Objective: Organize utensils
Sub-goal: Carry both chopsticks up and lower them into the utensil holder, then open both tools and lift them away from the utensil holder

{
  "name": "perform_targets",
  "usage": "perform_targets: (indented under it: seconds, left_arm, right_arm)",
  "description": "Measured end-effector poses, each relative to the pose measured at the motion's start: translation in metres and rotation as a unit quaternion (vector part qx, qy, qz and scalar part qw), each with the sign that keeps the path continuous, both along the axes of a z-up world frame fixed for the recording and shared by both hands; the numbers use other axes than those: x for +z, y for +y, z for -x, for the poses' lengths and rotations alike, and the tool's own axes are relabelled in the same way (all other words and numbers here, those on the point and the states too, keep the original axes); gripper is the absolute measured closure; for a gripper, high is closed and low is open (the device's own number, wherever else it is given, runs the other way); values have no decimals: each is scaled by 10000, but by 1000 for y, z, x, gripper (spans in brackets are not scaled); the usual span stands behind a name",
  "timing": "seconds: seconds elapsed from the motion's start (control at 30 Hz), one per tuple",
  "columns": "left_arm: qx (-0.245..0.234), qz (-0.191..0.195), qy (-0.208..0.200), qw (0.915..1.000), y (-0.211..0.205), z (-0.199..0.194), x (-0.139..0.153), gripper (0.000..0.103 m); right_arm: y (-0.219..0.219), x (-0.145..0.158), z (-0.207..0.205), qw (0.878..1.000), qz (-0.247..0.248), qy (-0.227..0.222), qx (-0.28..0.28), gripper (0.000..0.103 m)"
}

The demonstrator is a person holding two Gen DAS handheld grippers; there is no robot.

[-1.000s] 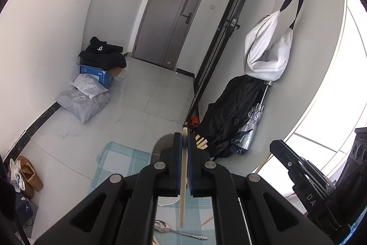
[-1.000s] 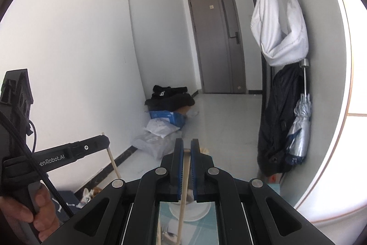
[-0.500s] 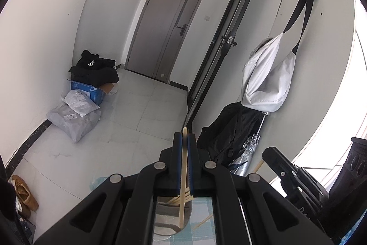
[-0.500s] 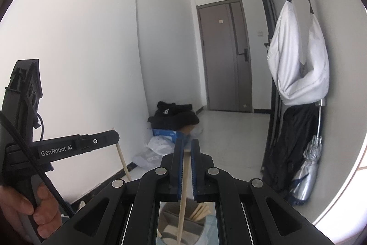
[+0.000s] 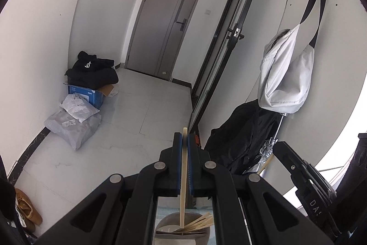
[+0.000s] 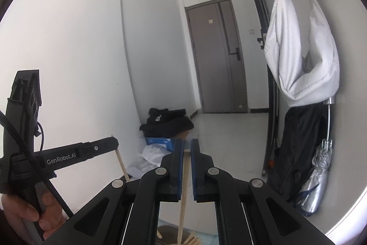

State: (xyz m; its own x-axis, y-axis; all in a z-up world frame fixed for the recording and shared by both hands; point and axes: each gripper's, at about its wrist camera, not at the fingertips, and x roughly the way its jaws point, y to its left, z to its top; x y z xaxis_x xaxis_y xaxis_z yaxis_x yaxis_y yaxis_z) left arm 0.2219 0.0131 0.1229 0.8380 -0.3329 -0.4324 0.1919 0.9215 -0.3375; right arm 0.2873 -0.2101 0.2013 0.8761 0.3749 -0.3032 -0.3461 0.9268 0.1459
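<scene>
My left gripper [image 5: 184, 141] is shut on a wooden chopstick [image 5: 183, 194] that hangs straight down into a grey utensil holder [image 5: 182, 230] holding several other chopsticks. My right gripper [image 6: 187, 148] has its jaws slightly apart with a second wooden chopstick [image 6: 182, 206] between them, its lower end over the same holder [image 6: 169, 232]. The left gripper also shows in the right wrist view [image 6: 101, 148], gripping its chopstick [image 6: 121, 162]. The right gripper's finger shows in the left wrist view [image 5: 296, 167].
Both cameras look out over a tiled hallway with a grey door [image 5: 169, 22]. Bags and a blue box [image 5: 84, 93] lie by the left wall. A white bag [image 5: 284, 75], black clothing and an umbrella [image 6: 318, 178] hang on the right wall. A blue checked cloth [image 6: 206, 239] lies under the holder.
Both grippers have tilted upward and moved over the holder. The right gripper's jaws have parted slightly around its chopstick. The spoon on the cloth is out of view.
</scene>
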Motion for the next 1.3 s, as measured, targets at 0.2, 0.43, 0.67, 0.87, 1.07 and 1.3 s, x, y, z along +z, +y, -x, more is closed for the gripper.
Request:
perform_targets:
  seconds: [0.2, 0.43, 0.67, 0.87, 1.07, 1.3]
  left_arm:
    - [-355, -334, -278, 9984, -11, -9, -14, 102]
    - [-956, -778, -350, 9918, -31, -6, -28, 102]
    - [-1130, -899, -219, 9893, -35, -5, -42, 102]
    - [-1122, -919, -60, 9894, -37, -6, -54, 102]
    - [-1022, -708, 205, 9920, -32, -6, -68, 102]
    - [-1049, -377, 453, 9927, -29, -10, -81, 102]
  right_arm:
    - [5, -24, -17, 9998, 12, 168, -62, 98]
    - [6, -50, -25, 9989, -65, 456, 60, 98]
    - [1, -74, -20, 9967, -191, 780, 134, 98]
    - [-7, -87, -18, 9937, -393, 1012, 285, 97]
    - [-2, -98, -24, 9899, -310, 1276, 534, 97]
    - [8, -108, -26, 9851, -126, 1530, 771, 97]
